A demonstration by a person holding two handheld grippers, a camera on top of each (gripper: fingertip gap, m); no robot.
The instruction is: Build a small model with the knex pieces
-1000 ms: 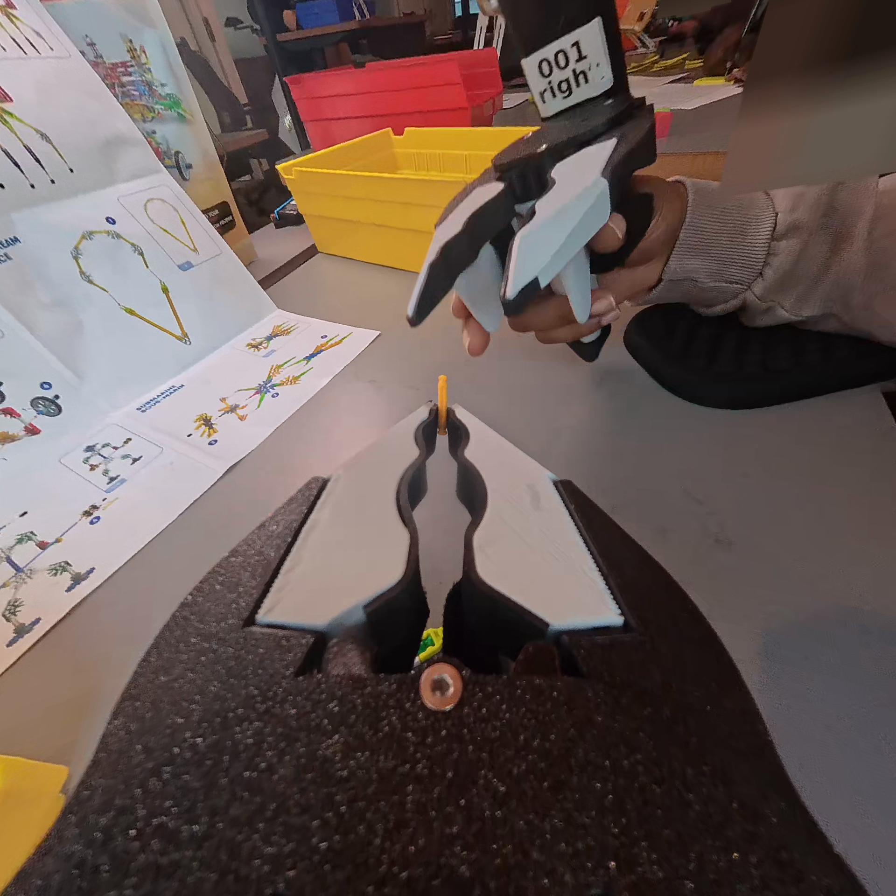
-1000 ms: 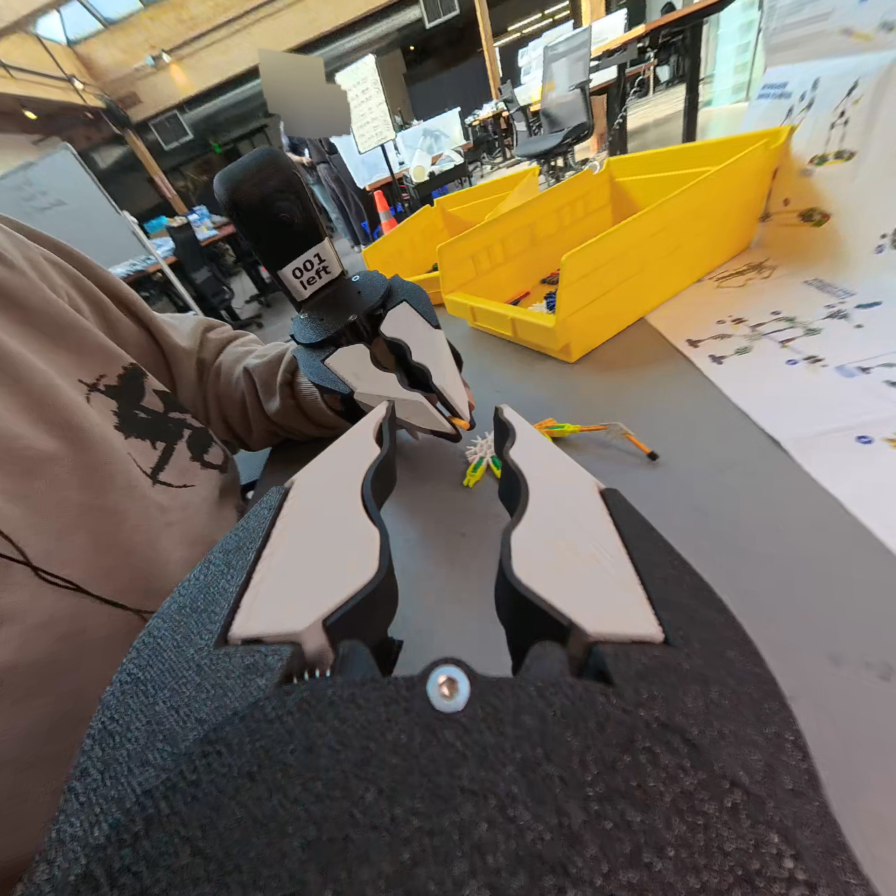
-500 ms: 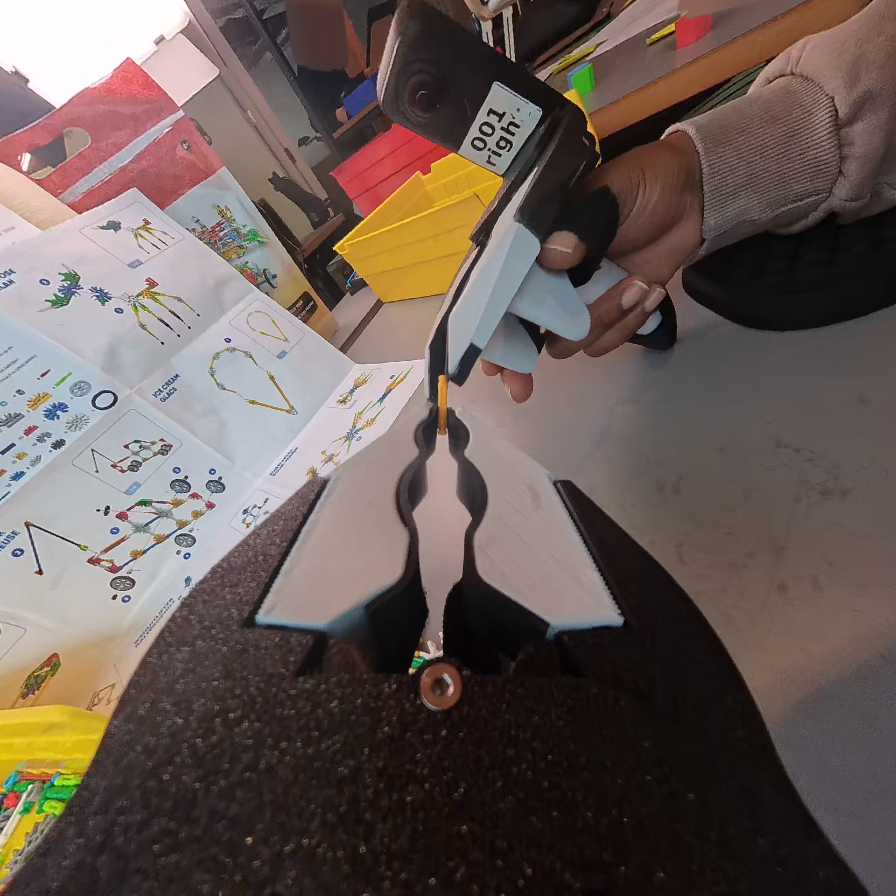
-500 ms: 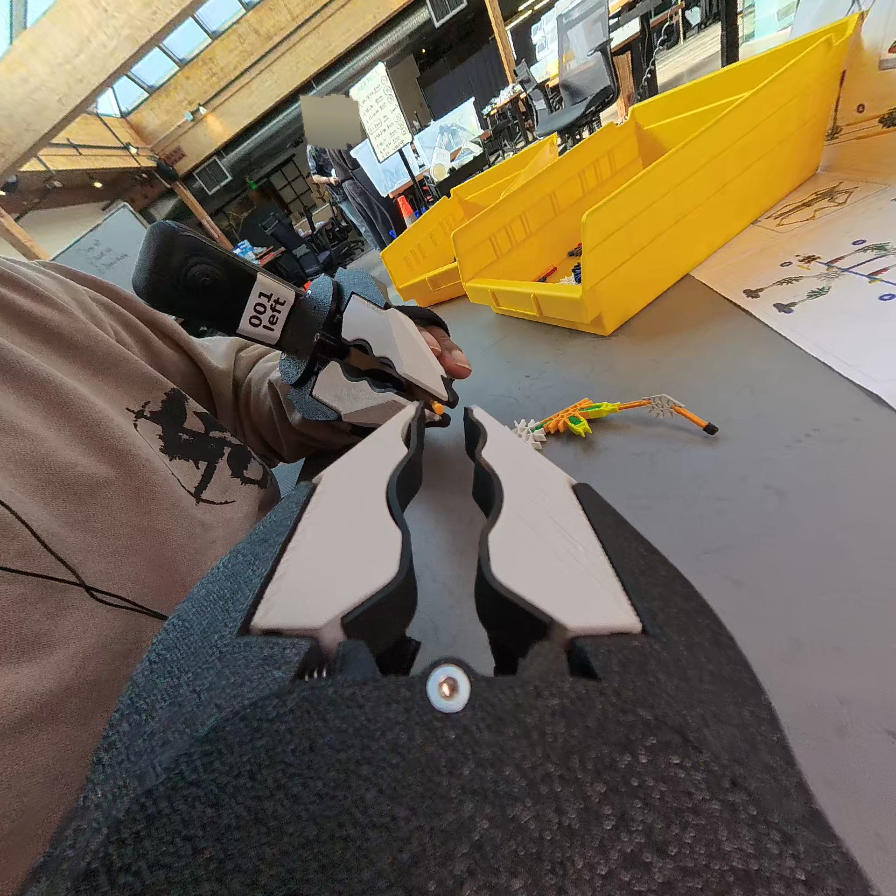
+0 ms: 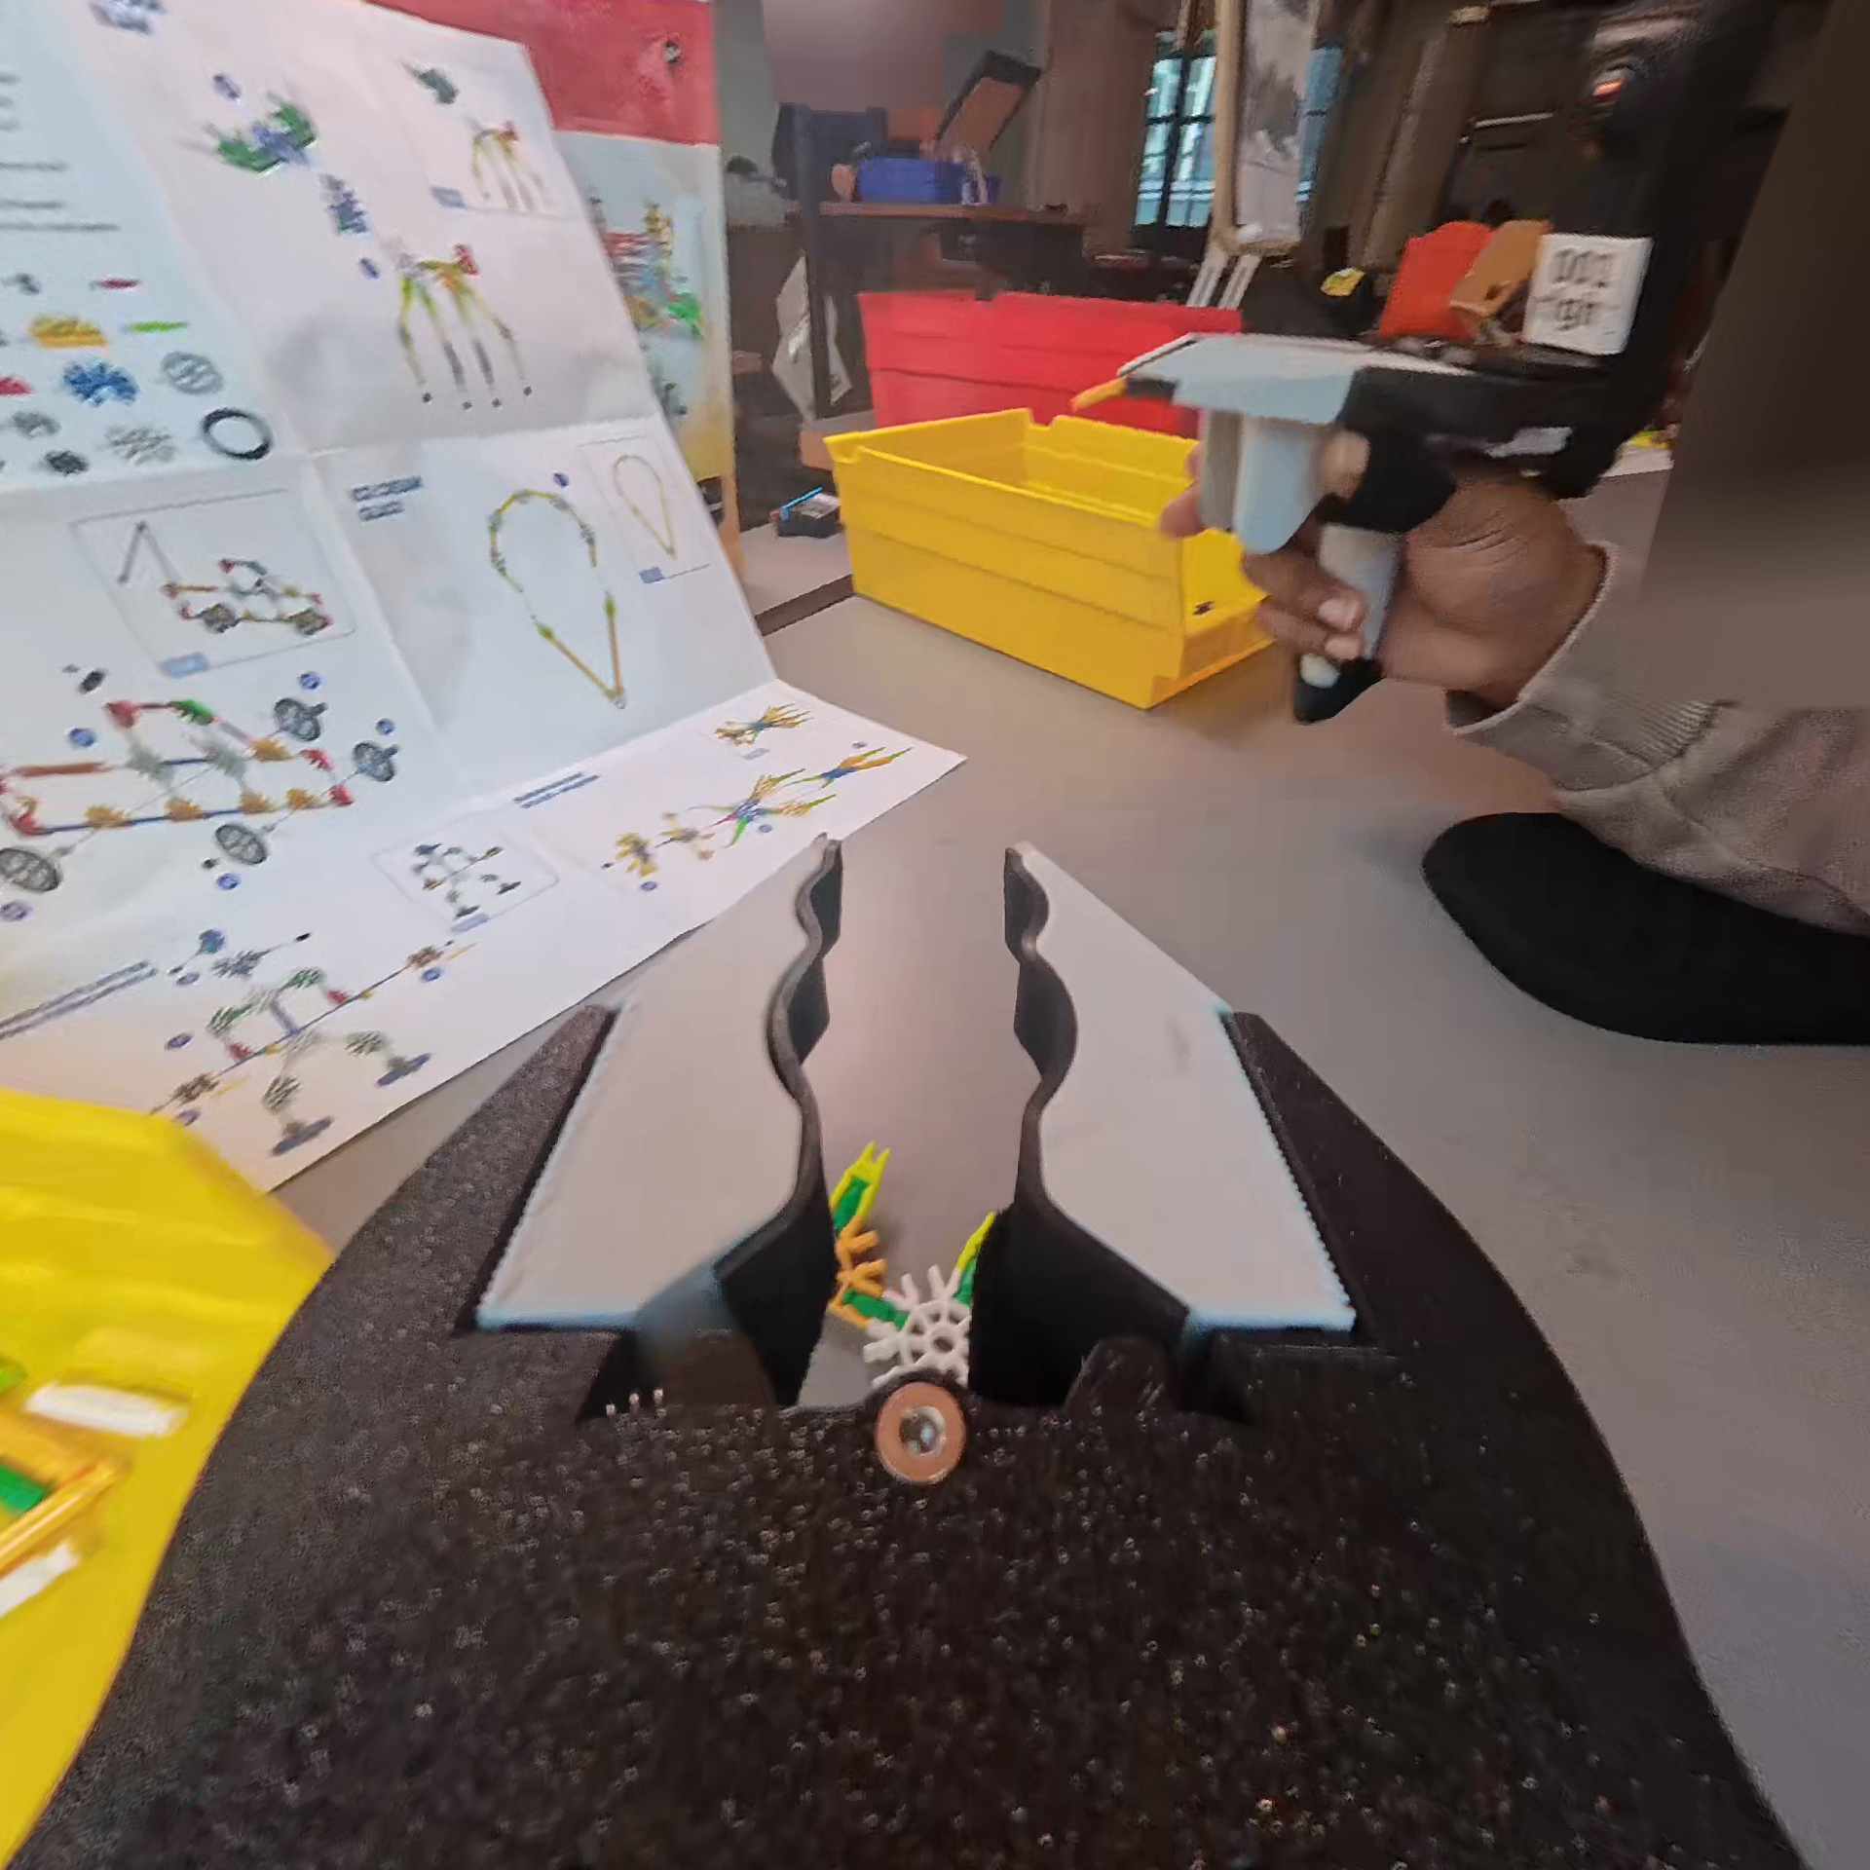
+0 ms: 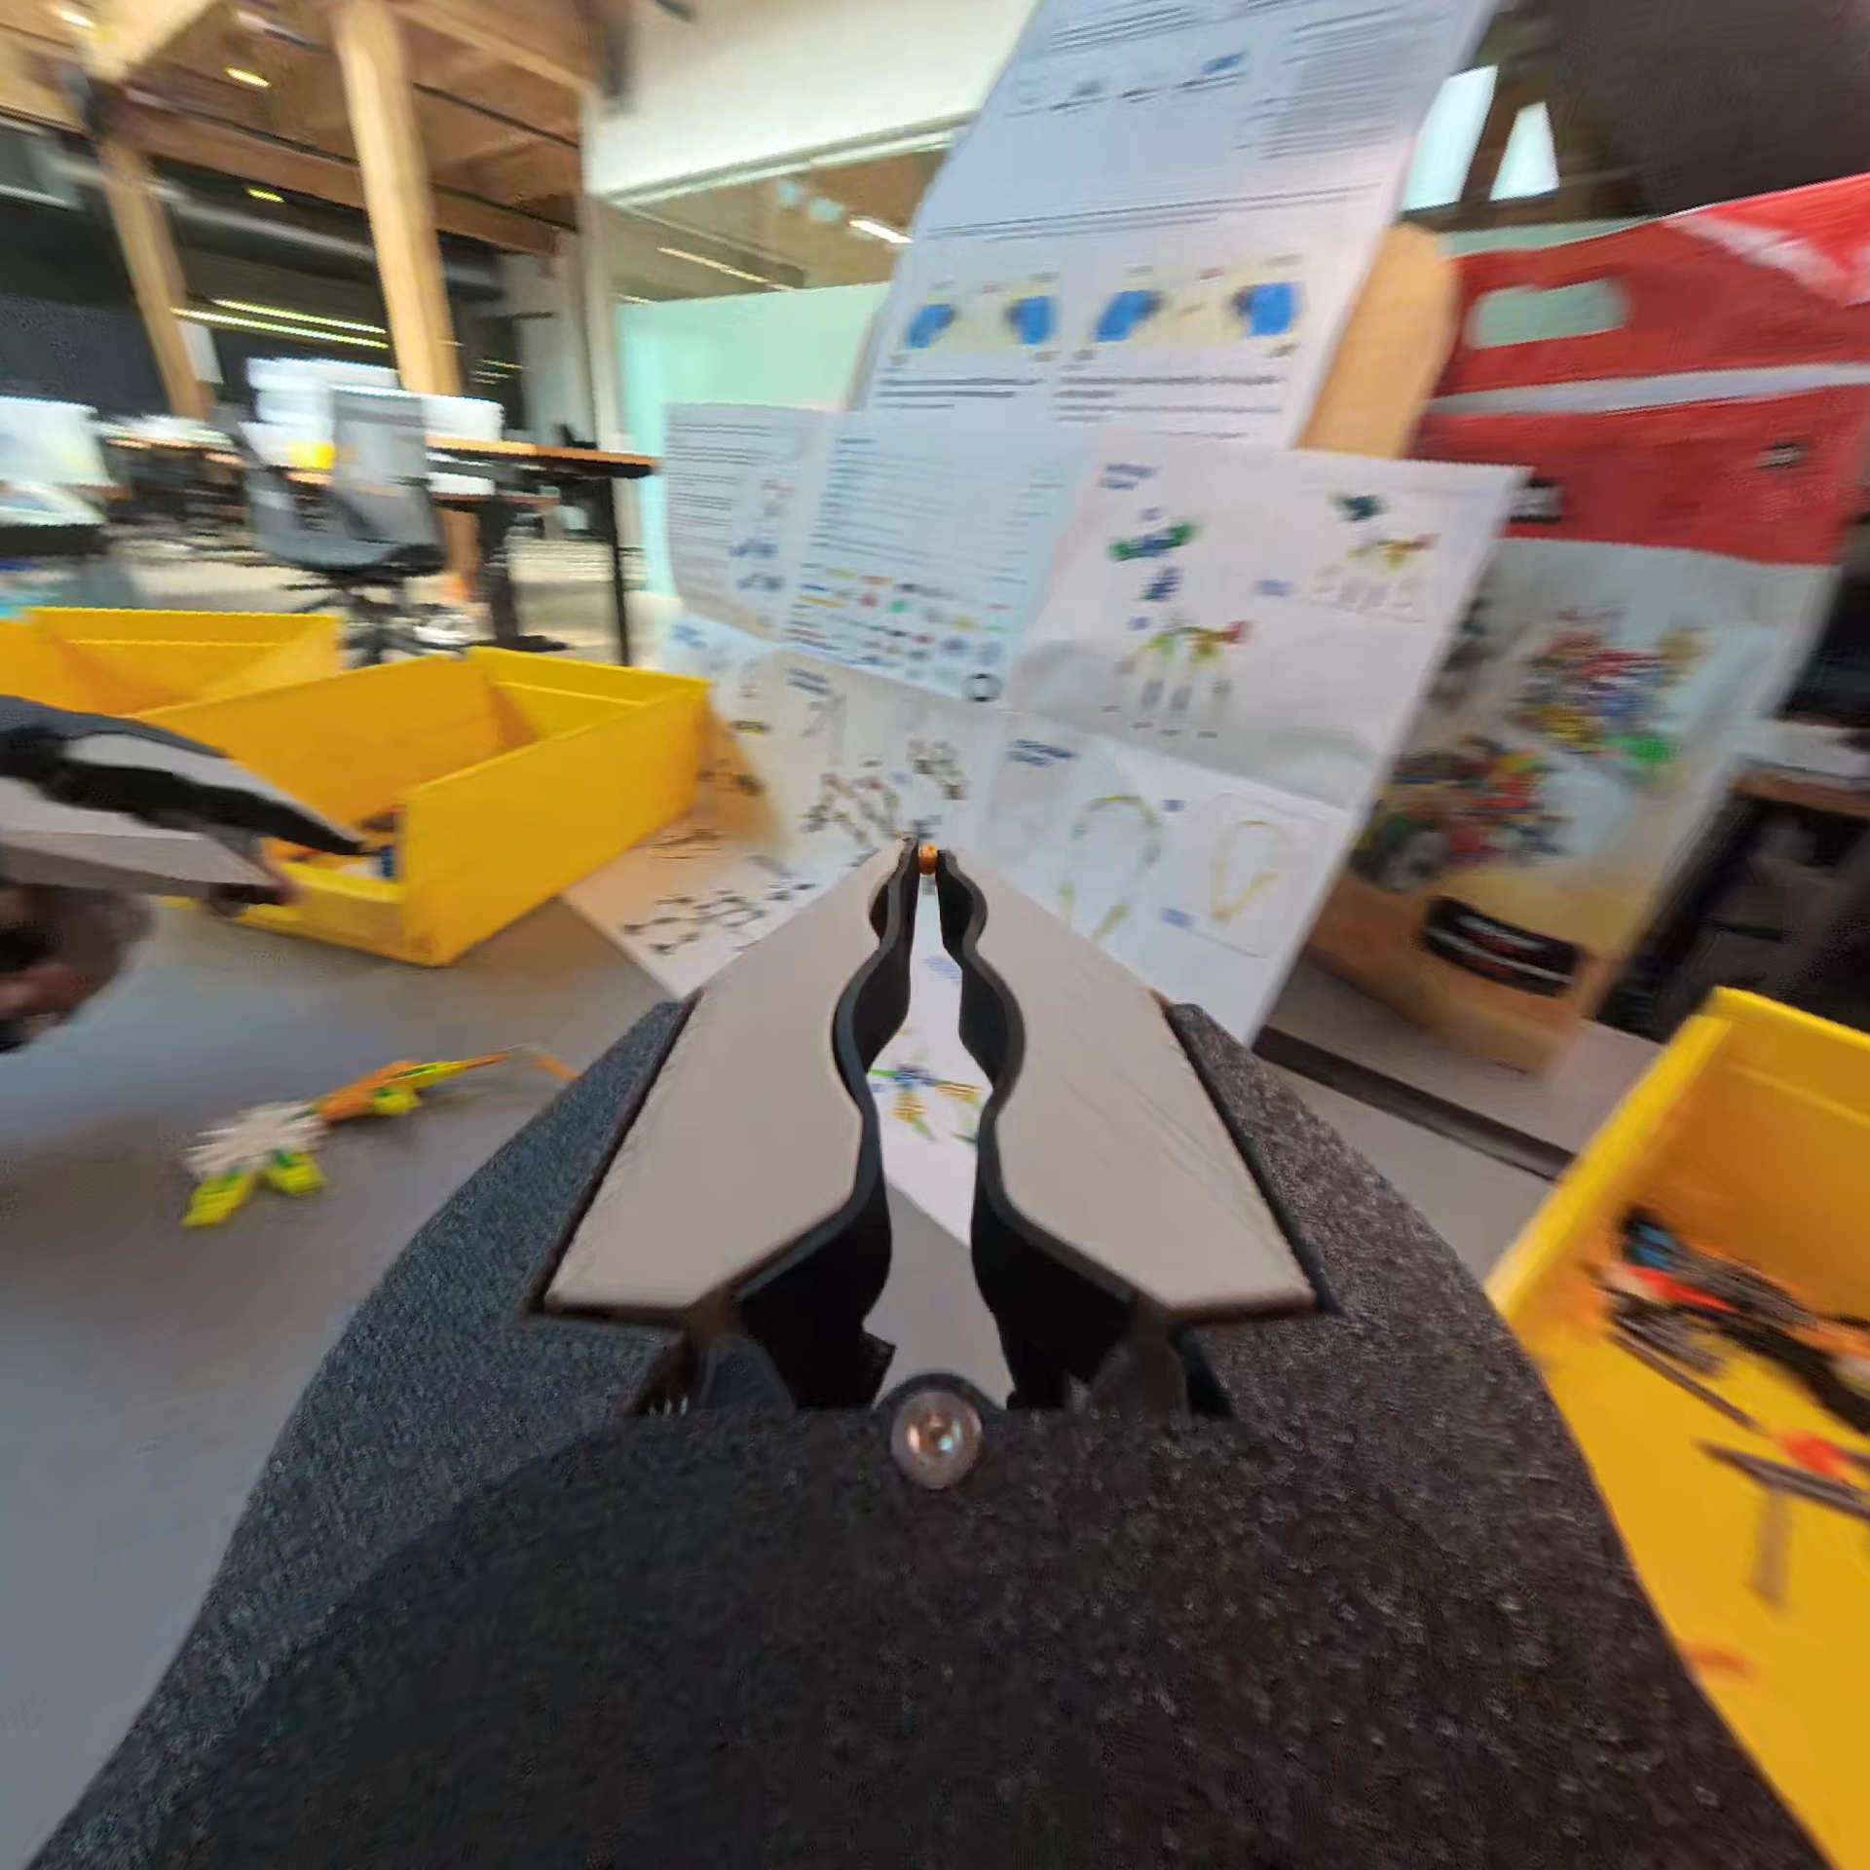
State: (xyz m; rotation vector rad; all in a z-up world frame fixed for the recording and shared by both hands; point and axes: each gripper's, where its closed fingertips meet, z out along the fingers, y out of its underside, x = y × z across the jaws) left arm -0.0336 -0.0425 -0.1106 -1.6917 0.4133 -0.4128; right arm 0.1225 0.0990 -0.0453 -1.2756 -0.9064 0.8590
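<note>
My left gripper (image 5: 921,860) is open and empty above the grey table (image 5: 1315,911). Under it, near its base, lies a small toy build of a white snowflake connector with green and orange pieces (image 5: 911,1305). My right gripper (image 6: 926,860) is shut on a thin orange rod (image 6: 926,858), seen end-on between the fingertips. In the left wrist view the right gripper (image 5: 1123,385) is held up at the right, with the orange rod's tip (image 5: 1098,393) sticking out of its closed fingers. The toy build also lies on the table in the right wrist view (image 6: 304,1123), and the left gripper (image 6: 293,860) is at the left edge.
A large instruction sheet (image 5: 354,506) stands propped at the left. Yellow bins (image 5: 1012,526) and red bins (image 5: 992,344) stand at the back. A yellow bin of parts (image 6: 1720,1366) is at the right, another yellow bin (image 6: 455,789) at the left. A sleeved forearm (image 5: 1720,789) rests on the table. Left tips to right tips: about 20 cm.
The orange rod passed from my left gripper to my right. The right closed on it, the left opened, and the two grippers drew apart.
</note>
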